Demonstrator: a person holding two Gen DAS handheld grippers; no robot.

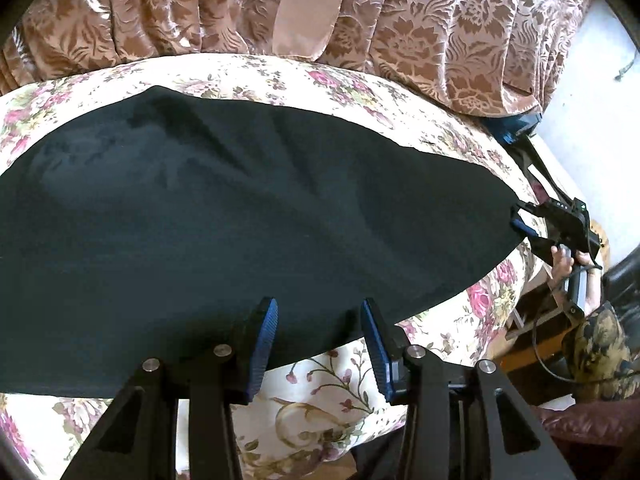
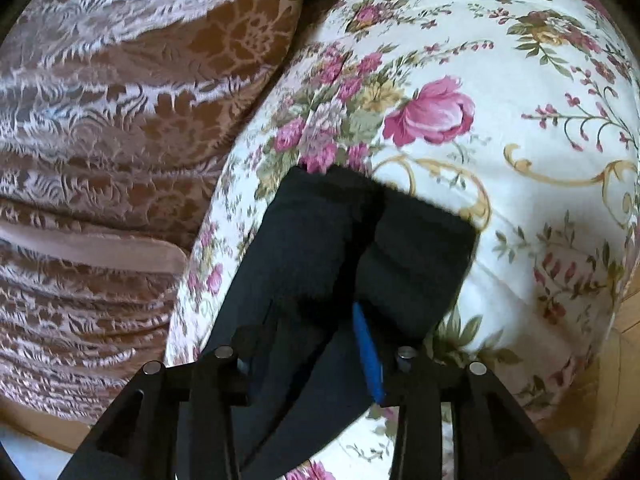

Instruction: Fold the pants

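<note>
L gripper [image 1: 318,344] hovers at near hem of black pants [image 1: 240,216], jaws apart, nothing btwn them. Pants lie spread flat on floral bedsheet [image 1: 332,396]. R gripper [image 2: 320,336] jaws clamped on a bunched end of pants at far right edge. Behind bed: brown patterned curtain [image 1: 420,32] w/ satin tie-back [image 1: 308,12]. No containers visible. Pale floor [image 1: 588,92] beyond at right.

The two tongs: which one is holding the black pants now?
The right tongs, shut on the black pants' end. The left tongs stand open over the near edge, gripping nothing.
</note>
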